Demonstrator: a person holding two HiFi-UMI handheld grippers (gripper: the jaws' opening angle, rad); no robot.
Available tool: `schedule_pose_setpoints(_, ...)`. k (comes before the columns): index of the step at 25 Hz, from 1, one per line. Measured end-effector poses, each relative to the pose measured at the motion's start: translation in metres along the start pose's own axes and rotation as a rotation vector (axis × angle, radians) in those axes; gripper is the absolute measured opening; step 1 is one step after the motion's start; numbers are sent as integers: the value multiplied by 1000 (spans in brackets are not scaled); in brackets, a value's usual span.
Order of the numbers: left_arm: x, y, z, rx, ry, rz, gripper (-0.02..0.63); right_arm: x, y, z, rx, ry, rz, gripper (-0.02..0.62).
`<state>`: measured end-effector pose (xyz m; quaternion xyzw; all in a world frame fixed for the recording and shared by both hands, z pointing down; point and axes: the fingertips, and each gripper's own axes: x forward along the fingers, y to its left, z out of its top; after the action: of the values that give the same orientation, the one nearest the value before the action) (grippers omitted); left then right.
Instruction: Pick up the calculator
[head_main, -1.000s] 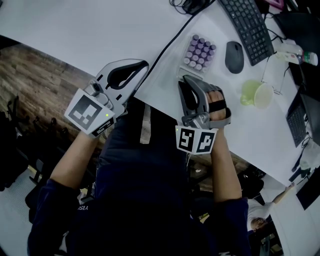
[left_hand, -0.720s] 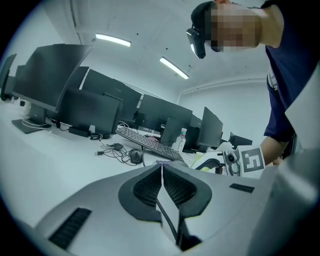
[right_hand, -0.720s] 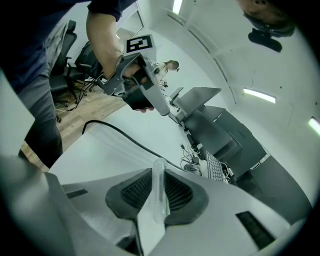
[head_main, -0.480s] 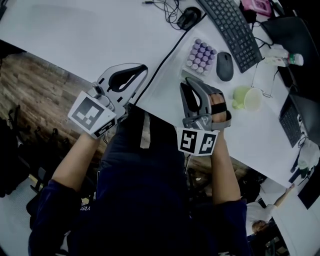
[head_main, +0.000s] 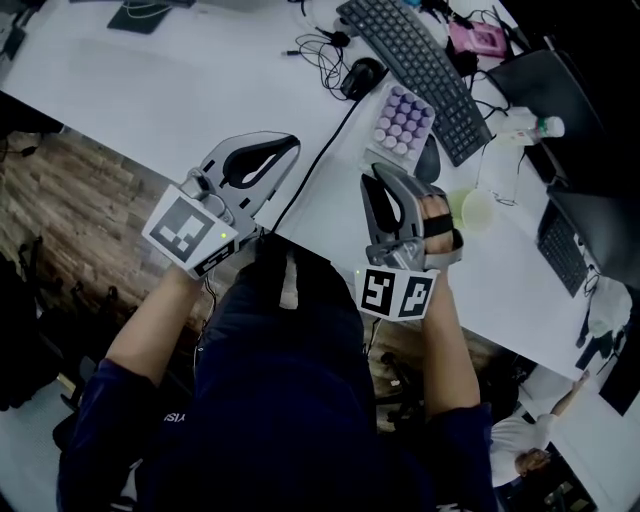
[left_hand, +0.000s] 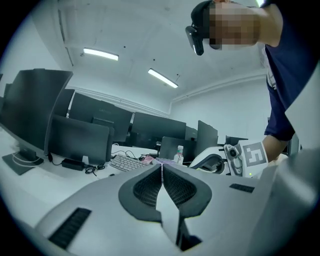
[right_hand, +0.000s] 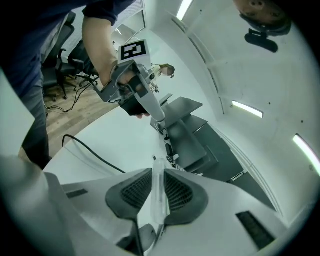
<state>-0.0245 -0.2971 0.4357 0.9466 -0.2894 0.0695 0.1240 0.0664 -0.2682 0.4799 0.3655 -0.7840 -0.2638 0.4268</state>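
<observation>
White office desk (head_main: 200, 90), cluttered toward its right end. Both grippers have come up over the near edge, and neither has reached the work. The left gripper (head_main: 293, 143) has its jaws closed together with nothing between them. The right gripper (head_main: 372, 180) has its pads pressed on a thin clear strip (right_hand: 157, 195) that I cannot identify. The purple-keyed calculator (head_main: 402, 118) lies untouched, well in from the near edge. It is just beside the keyboard (head_main: 415, 60), ahead of the right gripper and apart from it. Against the earlier frame, the head view takes in more of the far desk. The green cup (head_main: 472, 210) now sits partly behind the right hand. Judgement: approach under way, pickup not begun.
</observation>
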Motion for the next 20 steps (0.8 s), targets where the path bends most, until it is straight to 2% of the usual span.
schedule_pose_setpoints(13, 3, -6, 90, 135, -95, -46, 34, -27, -80, 47, -63, -42, -134, 78)
schedule_pose_setpoints(20, 3, -12, 132, 182, -150, -53, 34, -43, -117, 68, -88, -71, -203, 78)
